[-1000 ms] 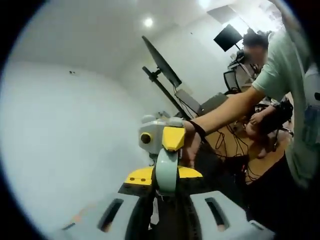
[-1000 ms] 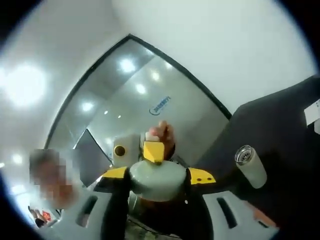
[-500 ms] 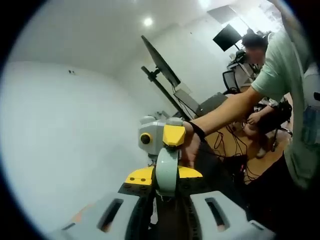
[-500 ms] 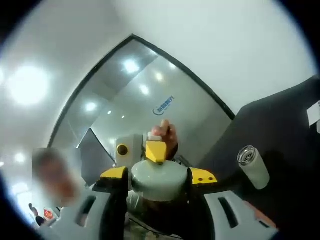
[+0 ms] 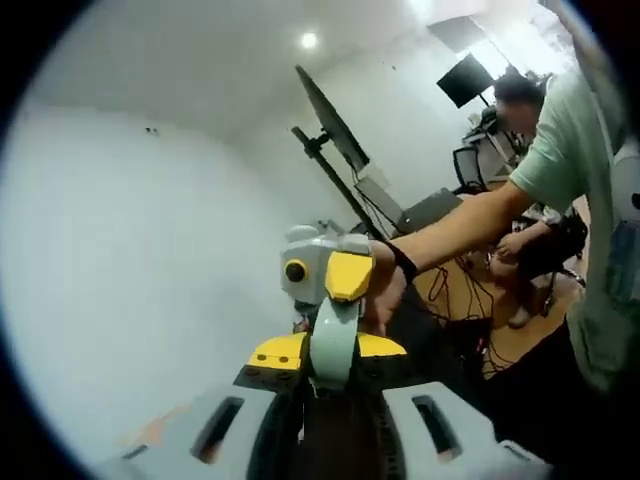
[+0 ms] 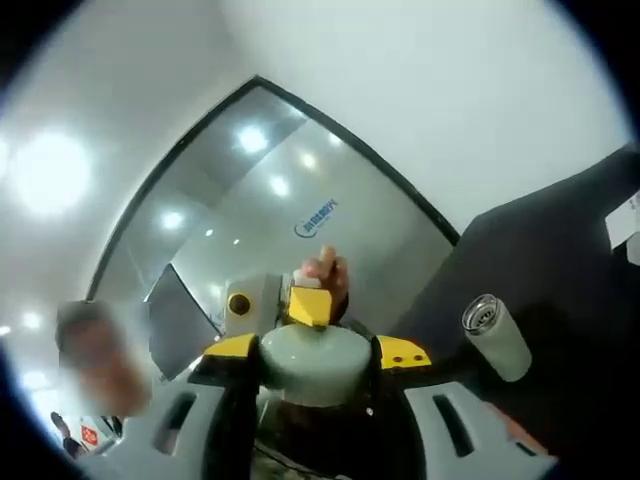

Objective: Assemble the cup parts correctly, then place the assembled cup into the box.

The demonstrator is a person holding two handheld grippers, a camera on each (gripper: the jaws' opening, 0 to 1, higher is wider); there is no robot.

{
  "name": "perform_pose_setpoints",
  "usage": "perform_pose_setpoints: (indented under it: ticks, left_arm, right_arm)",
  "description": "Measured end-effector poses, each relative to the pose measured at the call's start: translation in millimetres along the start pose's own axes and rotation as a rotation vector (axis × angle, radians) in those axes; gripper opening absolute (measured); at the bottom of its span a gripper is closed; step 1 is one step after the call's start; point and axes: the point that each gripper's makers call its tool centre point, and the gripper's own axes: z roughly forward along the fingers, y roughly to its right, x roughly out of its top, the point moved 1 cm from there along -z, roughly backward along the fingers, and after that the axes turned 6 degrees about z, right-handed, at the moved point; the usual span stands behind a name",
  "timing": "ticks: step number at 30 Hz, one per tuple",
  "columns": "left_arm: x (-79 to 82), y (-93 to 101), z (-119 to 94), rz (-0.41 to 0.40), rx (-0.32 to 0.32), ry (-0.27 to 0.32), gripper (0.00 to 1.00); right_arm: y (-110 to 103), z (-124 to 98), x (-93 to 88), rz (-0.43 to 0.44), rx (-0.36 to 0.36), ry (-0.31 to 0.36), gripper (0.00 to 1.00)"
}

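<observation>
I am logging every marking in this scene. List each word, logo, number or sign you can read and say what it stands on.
Blue logo on the glass wall, right gripper view: too small and blurred to read.
White tag at that view's right edge: no print can be made out.
Pale cup part, left gripper view: no lettering shows.

My left gripper [image 5: 331, 340] hides most of the pale green cup part [image 5: 332, 342] it clamps; I can't tell which part it is. In the right gripper view my right gripper [image 6: 315, 362] grips a rounded pale piece [image 6: 315, 364] whose lower half drops out of sight between the fingers [image 6: 403, 352]. The person [image 5: 585, 190] is cut off by the left view's edge. The glass wall's blue logo [image 6: 317, 216] is too small to read. The can [image 6: 496, 337] on the dark bench [image 6: 560, 270] has no readable label.
</observation>
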Motion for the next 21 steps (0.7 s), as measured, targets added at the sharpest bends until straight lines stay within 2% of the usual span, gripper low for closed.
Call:
perform_pose_setpoints:
  ticks: [2, 6, 9, 10, 13, 16, 17, 18, 20, 21]
  left_arm:
    - [1.8, -7.2, -7, -0.096, 0.002, 0.061, 0.26]
    - [-11.3, -29.4, -32, -0.21, 0.056, 0.083, 0.32]
    - [-23.7, -45.4, -54, -0.296, 0.117, 0.113, 0.34]
    - [-29.9, -49.8, -62, -0.318, 0.139, 0.115, 0.34]
    - [-53.5, -60.5, -84, -0.401, 0.209, 0.097, 0.31]
    - [-74.7, -67.6, -107, -0.467, 0.277, 0.101, 0.31]
    - [-82.8, -68.1, -114, -0.494, 0.295, 0.094, 0.31]
    - [-92.4, -67.9, -120, -0.513, 0.31, 0.075, 0.31]
    - [-109.0, -66.1, -133, -0.563, 0.334, 0.061, 0.33]
    - [-119.1, -63.6, -138, -0.573, 0.341, 0.034, 0.34]
  right_arm:
    - [3, -3, 4.5, -0.003, -0.012, 0.02, 0.41]
    - [6, -10, 14.1, -0.039, -0.03, 0.067, 0.41]
    - [16, -10, 22.2, -0.16, -0.085, 0.102, 0.41]
    - [23, -8, 26.2, -0.231, -0.125, 0.12, 0.41]
    - [34, 5, 30.1, -0.376, -0.159, 0.15, 0.41]
    - [50, 15, 36.3, -0.441, -0.212, 0.171, 0.41]
    - [60, 17, 39.1, -0.463, -0.256, 0.173, 0.41]
    - [65, 21, 42.3, -0.519, -0.27, 0.186, 0.41]
    - [77, 28, 42.0, -0.567, -0.318, 0.163, 0.41]
    - [80, 32, 41.8, -0.608, -0.319, 0.163, 0.41]
